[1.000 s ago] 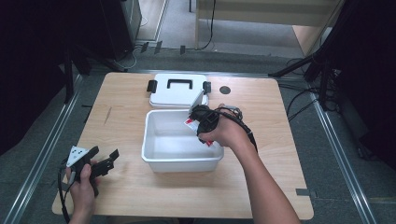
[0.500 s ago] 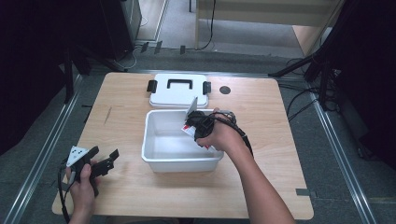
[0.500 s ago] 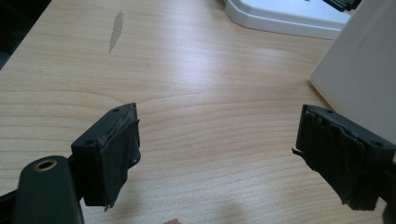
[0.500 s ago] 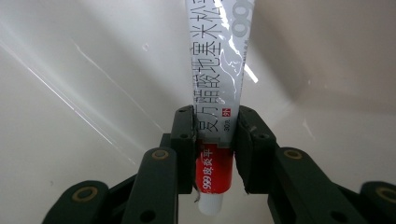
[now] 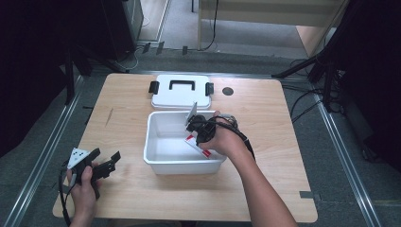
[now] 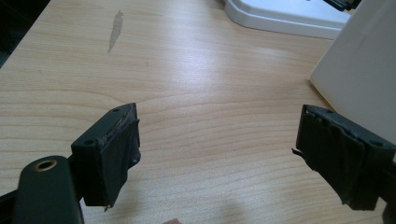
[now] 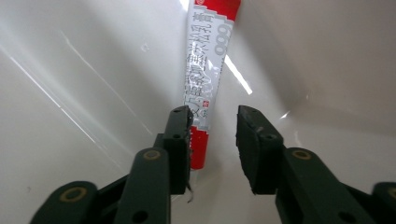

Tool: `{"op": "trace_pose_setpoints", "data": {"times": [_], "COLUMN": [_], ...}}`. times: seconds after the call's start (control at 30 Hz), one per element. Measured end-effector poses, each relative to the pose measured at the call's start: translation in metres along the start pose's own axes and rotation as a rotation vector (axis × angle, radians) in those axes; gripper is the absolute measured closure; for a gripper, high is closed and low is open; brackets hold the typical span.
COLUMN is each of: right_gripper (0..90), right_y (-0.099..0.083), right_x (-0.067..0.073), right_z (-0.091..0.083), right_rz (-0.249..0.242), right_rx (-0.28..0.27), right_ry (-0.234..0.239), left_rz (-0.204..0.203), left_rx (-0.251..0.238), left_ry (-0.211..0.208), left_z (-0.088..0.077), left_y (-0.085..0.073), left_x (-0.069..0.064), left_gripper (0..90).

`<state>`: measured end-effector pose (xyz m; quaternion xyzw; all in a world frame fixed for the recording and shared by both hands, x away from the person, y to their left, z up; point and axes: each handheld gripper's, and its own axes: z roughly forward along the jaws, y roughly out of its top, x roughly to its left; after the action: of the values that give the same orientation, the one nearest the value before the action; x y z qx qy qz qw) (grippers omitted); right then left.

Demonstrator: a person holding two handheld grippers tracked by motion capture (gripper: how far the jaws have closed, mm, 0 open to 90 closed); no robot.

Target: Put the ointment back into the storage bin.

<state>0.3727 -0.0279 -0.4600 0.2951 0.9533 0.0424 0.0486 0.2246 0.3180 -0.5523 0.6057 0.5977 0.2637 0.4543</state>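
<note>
A white plastic bin point(image 5: 148, 142) stands mid-table. Inside it, a red and white tube point(image 5: 202, 150) lies flat on the bin floor point(image 7: 84, 93) near the right wall. My right gripper point(image 5: 196, 137) reaches down into the bin, held by the person's right hand. In the right gripper view its jaws stand a little apart, open point(image 7: 212, 114), and the tube point(image 7: 205, 70) lies just beyond them, beside the left fingertip point(image 7: 180, 121); nothing is clamped between them. My left gripper point(image 5: 106, 156) rests at the table's front left, wide open point(image 6: 219, 135) over bare wood.
The bin's white lid point(image 5: 181, 91), with a black handle and two black latches, lies flat behind the bin. A small black round spot point(image 5: 228, 91) sits to the lid's right. The bin's outer wall point(image 6: 359, 79) is near my left gripper's right jaw.
My right gripper has moved from the bin's far right rim down and left into the bin, bringing the tube to the floor. The left gripper has stayed still.
</note>
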Motion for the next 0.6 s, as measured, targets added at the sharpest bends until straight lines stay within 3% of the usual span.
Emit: {"op": "trace_pose_setpoints", "data": {"times": [0.13, 0.43, 0.5, 0.6], "right_gripper": [55.7, 45.1, 39.1, 30.1], "right_y": [-0.001, -0.011, -0.015, -0.021], "right_x": [-0.001, -0.006, -0.007, -0.007], "right_z": [-0.007, -0.041, -0.049, -0.06], "right_rz": [-0.01, 0.024, 0.035, 0.041], "right_rx": [-0.033, -0.149, -0.165, -0.198], "right_ry": [0.005, 0.035, 0.065, 0.062], "left_rz": [0.001, 0.003, 0.002, 0.003], "left_rx": [0.001, 0.001, 0.0, 0.001], "left_ry": [0.0, 0.002, 0.002, 0.001], "left_z": [0.0, 0.0, 0.0, 0.0], "left_y": [0.0, 0.0, 0.0, 0.0], "left_x": [0.0, 0.0, 0.0, 0.0], "left_gripper": [14.4, 14.4, 14.4, 14.4]}}
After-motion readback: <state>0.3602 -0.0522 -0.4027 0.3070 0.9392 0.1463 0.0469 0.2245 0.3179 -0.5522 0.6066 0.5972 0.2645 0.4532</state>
